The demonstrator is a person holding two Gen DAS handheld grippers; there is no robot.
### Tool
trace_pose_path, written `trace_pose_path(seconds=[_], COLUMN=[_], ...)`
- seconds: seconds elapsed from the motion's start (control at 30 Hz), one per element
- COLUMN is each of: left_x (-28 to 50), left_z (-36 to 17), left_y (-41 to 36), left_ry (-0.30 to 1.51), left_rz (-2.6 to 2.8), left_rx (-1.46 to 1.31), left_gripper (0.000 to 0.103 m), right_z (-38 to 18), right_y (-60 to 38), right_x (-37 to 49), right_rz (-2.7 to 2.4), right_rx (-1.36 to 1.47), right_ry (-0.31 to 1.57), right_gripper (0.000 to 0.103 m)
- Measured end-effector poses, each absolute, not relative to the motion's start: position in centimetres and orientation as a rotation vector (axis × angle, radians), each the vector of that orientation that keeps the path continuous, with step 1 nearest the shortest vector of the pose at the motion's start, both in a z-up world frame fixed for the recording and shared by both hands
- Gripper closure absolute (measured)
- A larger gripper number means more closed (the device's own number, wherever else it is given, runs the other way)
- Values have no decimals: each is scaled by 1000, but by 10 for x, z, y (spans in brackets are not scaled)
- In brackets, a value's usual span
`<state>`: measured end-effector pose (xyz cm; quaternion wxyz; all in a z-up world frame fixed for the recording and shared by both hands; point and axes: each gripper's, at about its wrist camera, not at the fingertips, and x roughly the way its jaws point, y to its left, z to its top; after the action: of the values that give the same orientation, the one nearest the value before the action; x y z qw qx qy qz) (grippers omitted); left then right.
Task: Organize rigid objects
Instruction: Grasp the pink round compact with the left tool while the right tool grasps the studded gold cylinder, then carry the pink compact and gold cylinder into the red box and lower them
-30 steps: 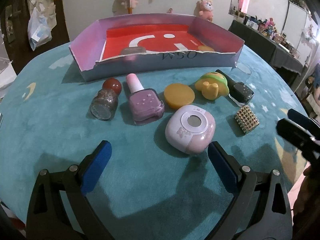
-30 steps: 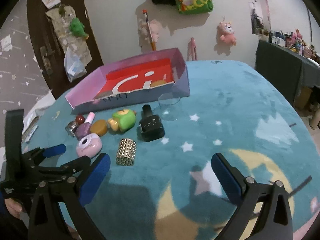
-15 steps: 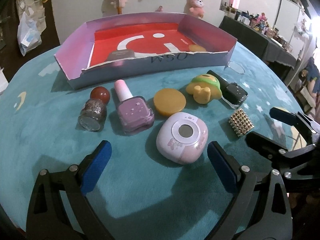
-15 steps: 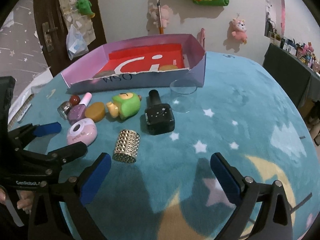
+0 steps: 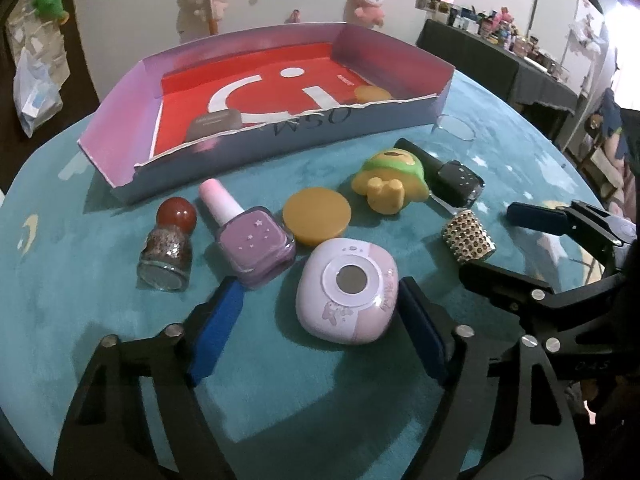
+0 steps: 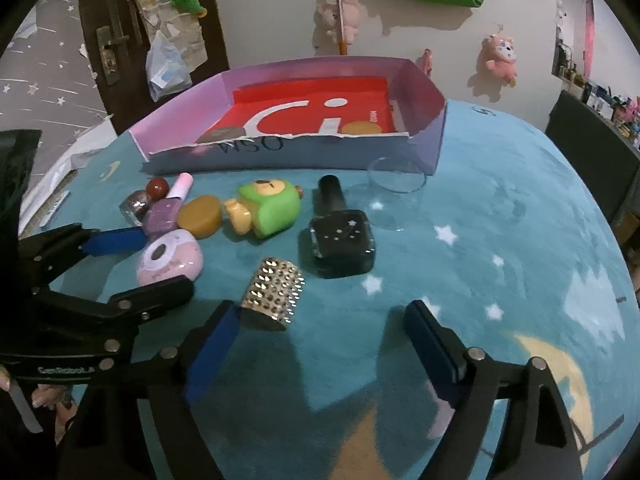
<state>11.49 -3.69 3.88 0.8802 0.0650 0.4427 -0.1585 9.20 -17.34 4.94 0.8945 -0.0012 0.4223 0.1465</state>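
white wall [image 6: 260, 8], dark door [image 6: 108, 40], plush toys [image 6: 498, 58] hung, cluttered shelf [image 5: 500, 36].

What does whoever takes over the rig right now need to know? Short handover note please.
Left tool: open, jaws have just been closing, straddling the pink compact, pads not yet on it.
Right tool: open, jaws have just been closing; left pad right beside the studded gold cylinder, nothing gripped.
Done: grey case and an orange disc are in the box.
Left on the mat: glitter bottle, purple polish, second orange disc, green toy, black polish, clear glass, compact, cylinder.
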Motion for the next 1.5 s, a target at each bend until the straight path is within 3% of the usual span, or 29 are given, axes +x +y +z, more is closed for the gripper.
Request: trace_pose_path(seconds=[0.17, 0.3, 0.37, 0.4, 0.43, 1.17, 1.5], left_x=[116, 117, 116, 116, 116, 113, 165], left_z=[38, 38, 39, 39, 40, 71, 94], left_y=[-42, -44, -44, -44, -43, -38, -31], left_ry=[924, 926, 926, 926, 926, 864, 859], left_rz=[-364, -398, -418, -421, -428, -446, -474], left_rx=[168, 162, 153, 151, 143, 96, 24], left_gripper=[44, 56, 57, 57, 57, 57, 57], right_z=[53, 51, 51, 50, 50, 81, 110], right_y=[-168, -168, -169, -168, -168, -175, -167], right_x=[90, 96, 98, 98, 98, 87, 137], right_rz=[366, 372, 390, 401, 408, 438, 522], right_rx=[13, 26, 36, 35, 34, 40, 1], right_ry=[872, 878, 866, 867, 864, 779, 735], right_gripper=[22, 34, 47, 64, 72, 73, 73])
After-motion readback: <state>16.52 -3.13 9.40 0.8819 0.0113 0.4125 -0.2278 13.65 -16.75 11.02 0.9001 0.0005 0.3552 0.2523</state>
